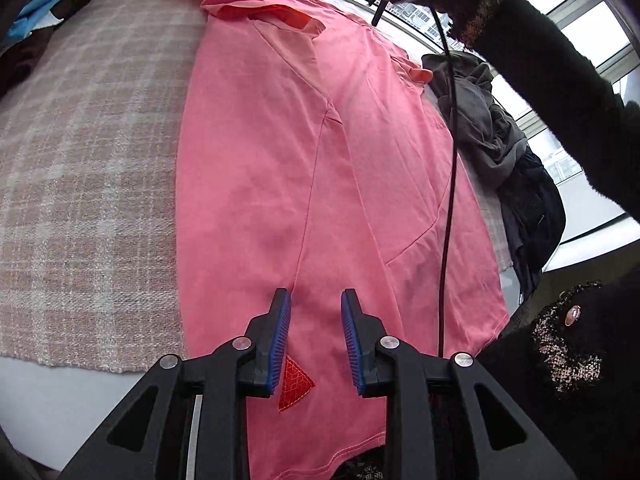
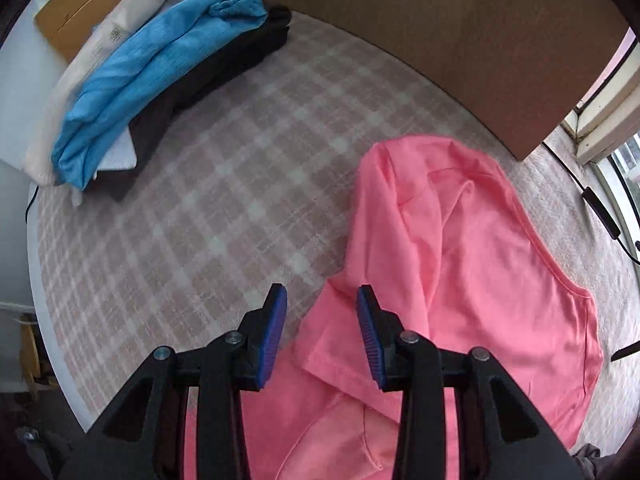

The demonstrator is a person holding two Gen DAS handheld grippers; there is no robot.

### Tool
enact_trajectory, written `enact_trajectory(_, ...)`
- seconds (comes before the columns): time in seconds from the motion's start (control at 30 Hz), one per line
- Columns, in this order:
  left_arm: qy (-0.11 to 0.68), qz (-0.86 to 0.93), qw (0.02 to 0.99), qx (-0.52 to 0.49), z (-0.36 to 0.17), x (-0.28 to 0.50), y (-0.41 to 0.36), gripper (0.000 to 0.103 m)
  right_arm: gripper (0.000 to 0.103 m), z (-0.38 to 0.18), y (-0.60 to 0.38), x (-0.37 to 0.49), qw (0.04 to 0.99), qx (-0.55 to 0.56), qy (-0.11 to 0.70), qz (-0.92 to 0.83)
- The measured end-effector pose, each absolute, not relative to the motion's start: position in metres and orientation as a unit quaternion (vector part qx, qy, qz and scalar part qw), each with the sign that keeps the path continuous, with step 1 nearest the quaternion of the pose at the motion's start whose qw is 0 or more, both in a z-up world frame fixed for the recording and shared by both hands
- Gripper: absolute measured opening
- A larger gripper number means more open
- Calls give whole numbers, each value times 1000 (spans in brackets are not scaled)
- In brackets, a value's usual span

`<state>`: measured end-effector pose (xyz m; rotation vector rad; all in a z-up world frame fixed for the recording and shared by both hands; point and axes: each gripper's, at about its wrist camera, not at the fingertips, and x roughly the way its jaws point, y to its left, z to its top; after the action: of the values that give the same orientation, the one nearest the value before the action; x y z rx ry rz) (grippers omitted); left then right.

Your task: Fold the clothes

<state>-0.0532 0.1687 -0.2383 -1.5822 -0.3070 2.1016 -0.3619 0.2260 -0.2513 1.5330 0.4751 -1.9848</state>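
The left gripper point(image 1: 316, 336) has its blue-padded fingers point(image 1: 281, 340) parted, with nothing pinched between them; they hang just above the near end of the pink T-shirt point(image 1: 304, 184), and a small red triangular patch point(image 1: 294, 384) on the cloth shows in the gap between them. The right gripper point(image 2: 322, 332) is likewise released, its fingers point(image 2: 370, 340) apart over the near left edge of the same shirt point(image 2: 460, 280), where a hemmed edge lies folded over; no cloth is caught between the pads.

In the left wrist view the shirt lies lengthwise on a pink-and-white checked tablecloth point(image 1: 92, 168), mostly flat, with long creases running from near to far and a folded-over sleeve with a darker orange inside point(image 1: 288, 16) at the far end. A black cable point(image 1: 448, 200) hangs down across the right part of the shirt. Right of the shirt sits a heap of dark grey and black garments point(image 1: 492, 136), and a black fuzzy sleeve point(image 1: 552, 92) crosses the upper right corner. The right gripper's tips show at the far end of the shirt.

In the right wrist view the shirt is rumpled, its far part bunched into raised folds. At the far left of the cloth point(image 2: 224, 184) stands a stack of folded clothes: a bright blue garment point(image 2: 160, 76) on top, a cream one point(image 2: 120, 28) beside it, a black one point(image 2: 224, 64) below. A brown board point(image 2: 440, 32) stands at the far edge.
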Motion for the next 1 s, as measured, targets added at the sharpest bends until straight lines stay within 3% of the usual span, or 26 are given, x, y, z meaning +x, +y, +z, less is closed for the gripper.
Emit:
enact_trajectory(0.1,-117,768,243,-581,-238,-54,167,25,48,-261,232,-348,292,564,216,-742)
enact_trajectory(0.2,-123,766,242,-583,-238,-56,165,25,48,-271,237,-335,292,552,255,-738)
enact_trajectory(0.27,-125,764,242,-585,-238,-57,165,25,48,-271,243,-338,307,550,231,-741)
enact_trajectory(0.33,-121,764,242,-586,-238,-57,166,25,38,-269,250,-341,324,546,205,-746)
enact_trajectory(0.37,-120,763,241,-587,-237,-57,166,25,11,-265,256,-343,328,544,190,-748)
enact_trajectory(0.4,-118,763,241,-588,-237,-57,167,25,2,-261,261,-345,333,543,174,-751)
enact_trajectory(0.5,-118,762,241,-590,-237,-58,167,25,2,-230,300,-356,334,514,96,-784)
enact_trajectory(0.57,-118,761,240,-591,-237,-58,167,25,2,-217,346,-378,282,510,10,-813)
enact_trajectory(0.63,-118,760,240,-592,-237,-59,168,26,5,-219,383,-394,215,526,-9,-823)
enact_trajectory(0.67,-119,759,241,-592,-237,-59,168,26,10,-220,401,-403,181,534,-17,-826)
enact_trajectory(0.7,-120,759,241,-593,-237,-60,168,26,23,-217,409,-408,160,534,-16,-830)
enact_trajectory(0.73,-121,758,242,-593,-238,-60,168,26,27,-213,415,-413,140,533,-14,-834)
enact_trajectory(0.83,-128,755,242,-596,-239,-61,167,26,36,-198,389,-425,216,512,8,-832)
enact_trajectory(0.87,-127,755,242,-596,-239,-61,167,26,43,-193,379,-429,242,504,16,-829)
enact_trajectory(1.0,-126,754,242,-598,-239,-61,168,26,45,-211,321,-461,285,519,48,-804)
